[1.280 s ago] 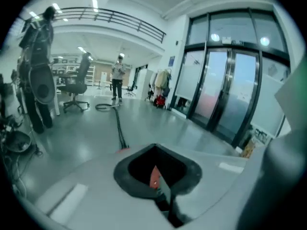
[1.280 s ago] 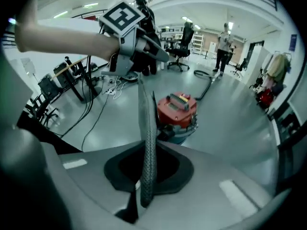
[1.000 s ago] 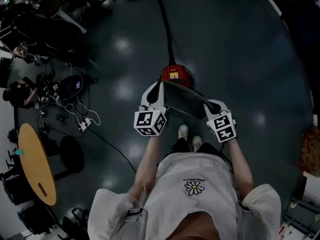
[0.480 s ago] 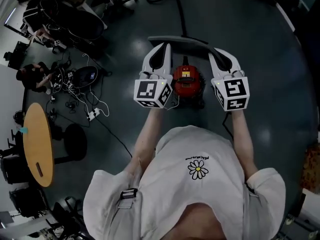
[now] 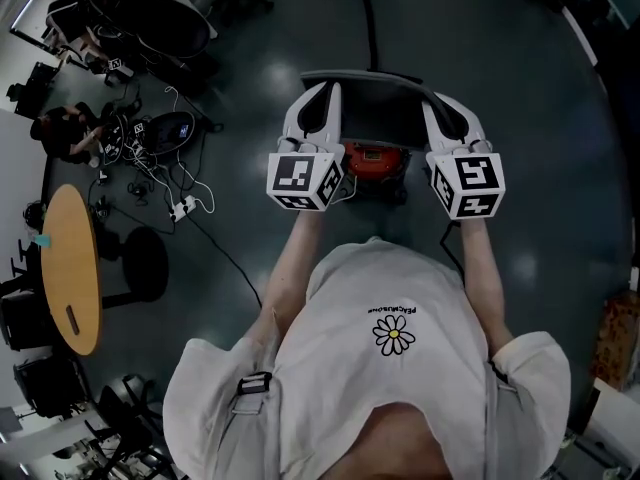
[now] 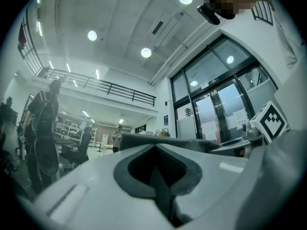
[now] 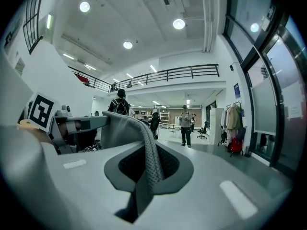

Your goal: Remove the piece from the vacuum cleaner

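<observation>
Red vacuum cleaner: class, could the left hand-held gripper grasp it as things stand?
Probably not: the left hand-held gripper is shut on the grey mesh piece, held above the red vacuum cleaner with the right hand-held gripper.

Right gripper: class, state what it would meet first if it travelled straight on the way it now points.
The right gripper has the grey piece clamped in its tongs, so that comes first; past it the room looks free, though depth is unclear.

Wore a white short-sleeved T-shirt (image 5: 400, 388), daisy print (image 5: 394, 336) at lower centre; carried white left gripper (image 5: 328, 92) and right gripper (image 5: 441, 104) with black-and-white marker cubes (image 5: 304, 180).
</observation>
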`<state>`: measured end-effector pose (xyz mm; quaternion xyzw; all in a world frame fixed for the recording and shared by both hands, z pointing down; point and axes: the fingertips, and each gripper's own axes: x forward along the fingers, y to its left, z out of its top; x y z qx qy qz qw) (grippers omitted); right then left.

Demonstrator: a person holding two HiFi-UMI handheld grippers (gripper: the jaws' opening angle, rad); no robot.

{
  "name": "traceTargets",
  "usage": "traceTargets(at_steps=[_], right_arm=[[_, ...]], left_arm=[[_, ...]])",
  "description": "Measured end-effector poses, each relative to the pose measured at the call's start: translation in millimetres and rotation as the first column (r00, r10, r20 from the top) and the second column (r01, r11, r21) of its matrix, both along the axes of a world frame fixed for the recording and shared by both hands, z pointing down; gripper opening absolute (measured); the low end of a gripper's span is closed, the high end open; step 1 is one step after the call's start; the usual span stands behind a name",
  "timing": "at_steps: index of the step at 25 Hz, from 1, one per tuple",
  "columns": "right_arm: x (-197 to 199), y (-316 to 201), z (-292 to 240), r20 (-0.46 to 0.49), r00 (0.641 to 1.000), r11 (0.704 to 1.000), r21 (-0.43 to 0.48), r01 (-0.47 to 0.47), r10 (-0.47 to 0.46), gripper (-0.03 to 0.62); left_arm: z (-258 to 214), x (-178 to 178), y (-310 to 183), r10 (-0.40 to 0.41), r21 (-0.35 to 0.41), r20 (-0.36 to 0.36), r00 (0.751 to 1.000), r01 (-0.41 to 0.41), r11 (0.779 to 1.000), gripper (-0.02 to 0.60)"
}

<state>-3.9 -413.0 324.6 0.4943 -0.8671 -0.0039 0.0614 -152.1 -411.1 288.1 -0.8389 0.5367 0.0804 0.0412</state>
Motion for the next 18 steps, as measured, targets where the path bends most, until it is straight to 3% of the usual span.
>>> traceTargets(at_steps=[5, 18], right_arm=[[1, 8, 8, 0.025, 1.000, 1.000, -0.025, 0.002, -0.002, 0.037], [-9, 19, -3, 0.027, 1.000, 1.000, 0.011, 0.012, -0.013, 0.035]], left_arm=[[6, 1, 7, -0.001, -0.005, 0.005, 1.000, 0.001, 1.000, 0.000], [-2, -9, 20, -0.017, 0.016, 0.011, 1.000, 0.016, 1.000, 0.000]])
